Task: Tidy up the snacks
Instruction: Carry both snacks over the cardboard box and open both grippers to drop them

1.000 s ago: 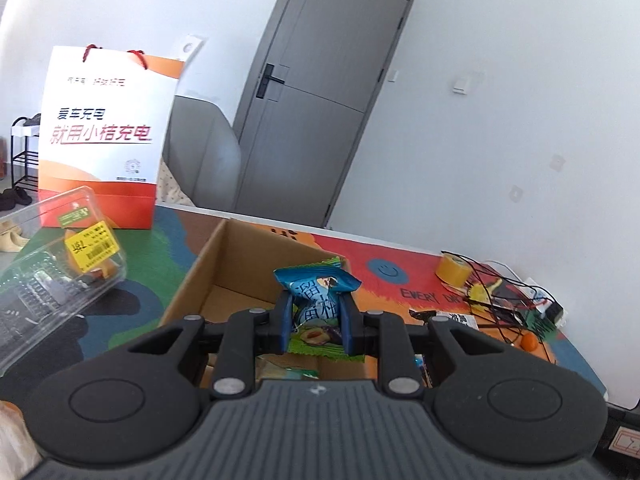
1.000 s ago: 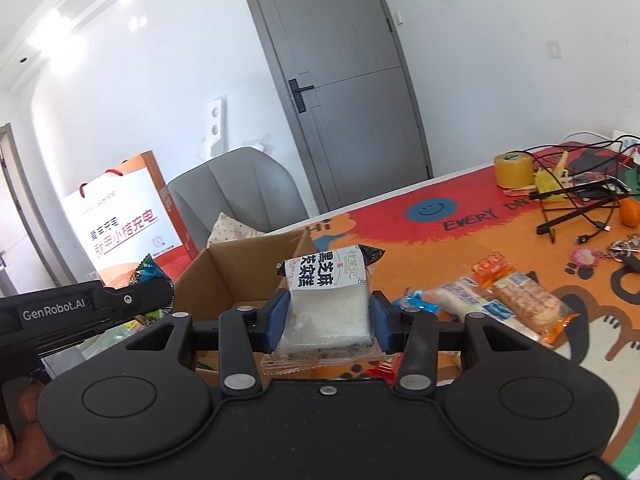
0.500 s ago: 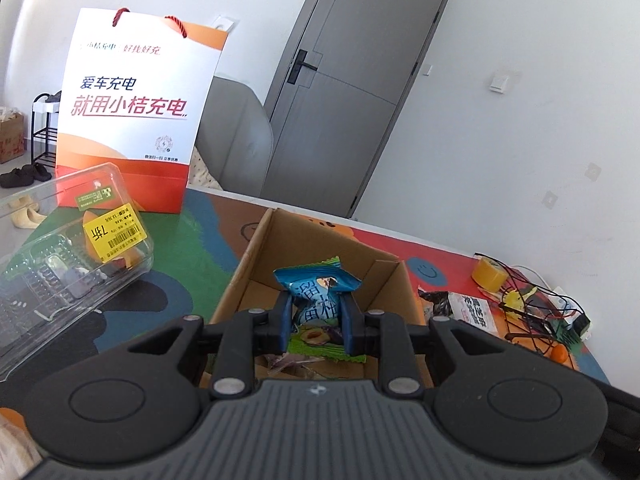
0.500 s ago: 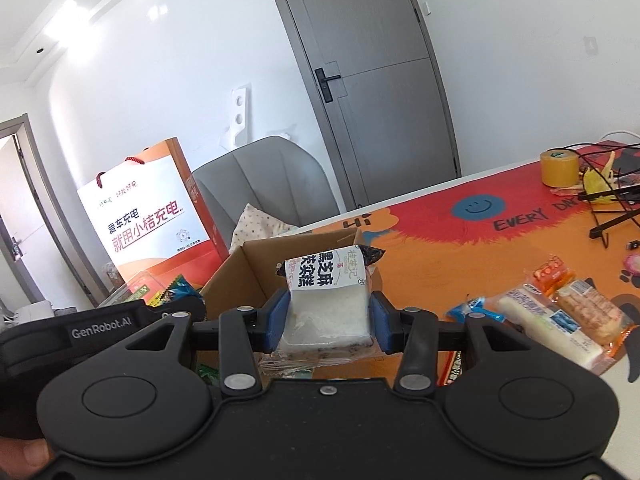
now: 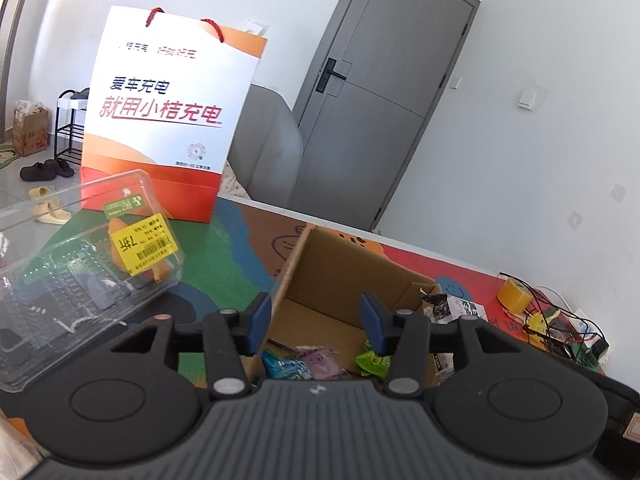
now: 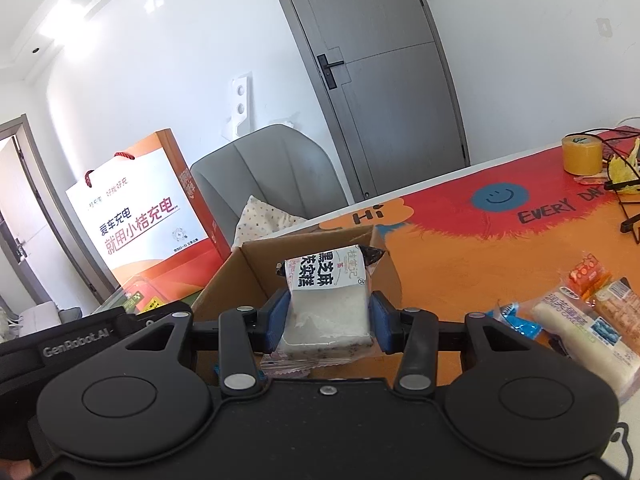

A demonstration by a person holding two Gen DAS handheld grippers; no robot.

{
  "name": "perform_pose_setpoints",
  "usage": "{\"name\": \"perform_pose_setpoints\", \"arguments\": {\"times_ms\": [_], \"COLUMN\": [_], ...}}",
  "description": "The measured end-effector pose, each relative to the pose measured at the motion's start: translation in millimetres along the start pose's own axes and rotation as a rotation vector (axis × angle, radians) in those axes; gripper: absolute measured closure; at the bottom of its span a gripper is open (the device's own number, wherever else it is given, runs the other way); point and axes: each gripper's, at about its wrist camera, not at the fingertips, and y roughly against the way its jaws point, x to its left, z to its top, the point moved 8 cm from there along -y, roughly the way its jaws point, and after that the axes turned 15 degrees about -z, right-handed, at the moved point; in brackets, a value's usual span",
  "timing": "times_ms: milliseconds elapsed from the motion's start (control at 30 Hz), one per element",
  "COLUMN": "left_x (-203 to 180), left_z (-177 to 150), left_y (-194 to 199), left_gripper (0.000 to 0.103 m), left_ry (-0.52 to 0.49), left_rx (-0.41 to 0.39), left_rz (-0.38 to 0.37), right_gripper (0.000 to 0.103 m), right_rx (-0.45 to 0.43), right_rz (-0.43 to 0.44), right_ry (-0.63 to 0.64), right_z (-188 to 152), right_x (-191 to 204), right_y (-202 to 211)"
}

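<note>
An open cardboard box point(image 5: 344, 280) stands on the colourful table mat, and it also shows in the right wrist view point(image 6: 256, 276). My left gripper point(image 5: 316, 322) is open and empty over the box's near edge. Several snack packets point(image 5: 304, 364) lie inside the box below it, among them a blue and green one. My right gripper point(image 6: 328, 320) is shut on a white sesame cake packet point(image 6: 328, 300), held just above the box's right side. That packet also shows in the left wrist view point(image 5: 452, 308). The left gripper's body point(image 6: 92, 340) is at the lower left of the right wrist view.
A clear plastic clamshell point(image 5: 80, 264) with a yellow label lies left of the box. A white and orange paper bag point(image 5: 168, 120) stands behind it. More snack packets point(image 6: 584, 312) lie on the mat to the right. A yellow tape roll point(image 6: 582, 154) and cables sit at the far right.
My left gripper has opened and dropped the blue and green packet into the box. Both grippers have moved left, and the right one still holds the cake packet.
</note>
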Motion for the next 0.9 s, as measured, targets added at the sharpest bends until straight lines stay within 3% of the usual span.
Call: {"name": "perform_pose_setpoints", "arguments": {"times_ms": [367, 400, 500, 667, 900], "left_x": [25, 27, 32, 34, 11], "left_z": [17, 18, 18, 13, 3], "left_y": [18, 19, 22, 19, 12], "left_gripper": [0.027, 0.025, 0.020, 0.014, 0.007], "left_ry": [0.032, 0.031, 0.037, 0.043, 0.022], "left_rx": [-0.052, -0.055, -0.060, -0.052, -0.031], "left_rz": [0.063, 0.072, 0.089, 0.113, 0.072], "right_gripper": [0.058, 0.057, 0.036, 0.034, 0.027], "right_rx": [-0.017, -0.017, -0.011, -0.012, -0.009], "right_rz": [0.052, 0.066, 0.081, 0.061, -0.020], "right_ry": [-0.002, -0.004, -0.007, -0.009, -0.025], "right_z": [22, 23, 26, 20, 11], "right_x": [30, 33, 38, 29, -4], "right_y": [-13, -15, -18, -8, 12]}}
